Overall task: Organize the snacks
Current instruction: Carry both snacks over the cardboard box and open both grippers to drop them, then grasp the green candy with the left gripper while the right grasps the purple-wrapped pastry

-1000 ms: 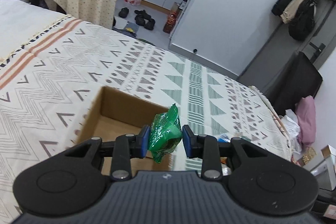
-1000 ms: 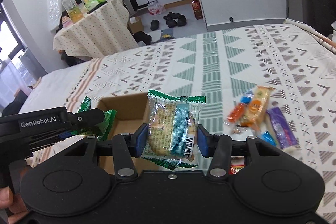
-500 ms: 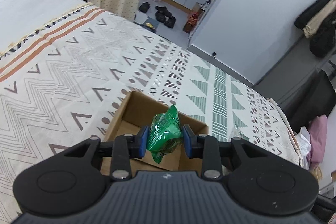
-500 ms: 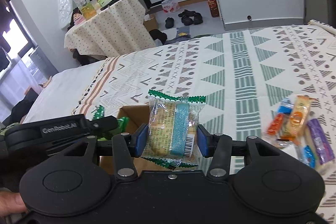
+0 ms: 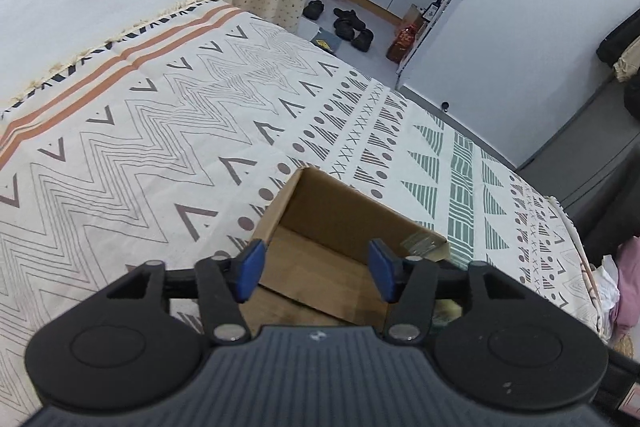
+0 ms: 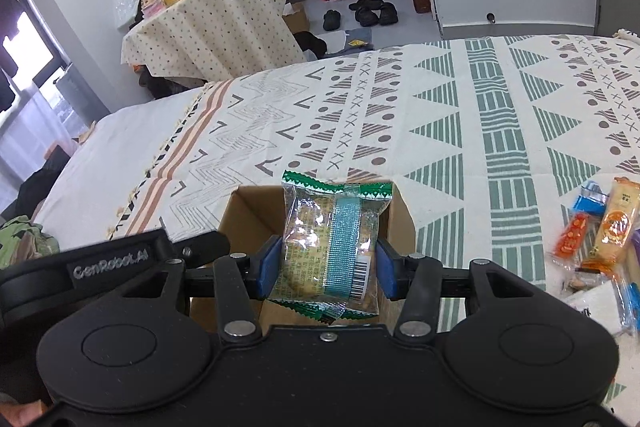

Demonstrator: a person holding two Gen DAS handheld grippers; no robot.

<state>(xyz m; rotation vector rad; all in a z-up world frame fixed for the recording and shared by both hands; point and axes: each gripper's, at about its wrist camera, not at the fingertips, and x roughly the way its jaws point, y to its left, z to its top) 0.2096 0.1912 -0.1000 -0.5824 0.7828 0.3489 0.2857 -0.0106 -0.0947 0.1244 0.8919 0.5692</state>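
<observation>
An open cardboard box (image 5: pixel 340 215) sits on the patterned bedspread (image 5: pixel 160 131). My left gripper (image 5: pixel 316 273) is open and empty just above the box's near side. My right gripper (image 6: pixel 326 267) is shut on a clear pastry packet with a green edge and a blue stripe (image 6: pixel 328 247) and holds it over the same box (image 6: pixel 244 211). The left gripper's body (image 6: pixel 108 263) shows at the left of the right wrist view. The green snack packet is out of sight.
Several loose snack packets (image 6: pixel 600 231) lie on the bedspread to the right of the box. A round table with bottles (image 6: pixel 208 23) stands beyond the bed. Shoes (image 6: pixel 368 13) lie on the floor by a white wall.
My left gripper has opened and the green snack packet is gone from its jaws. My right gripper has moved with the pastry packet to over the box.
</observation>
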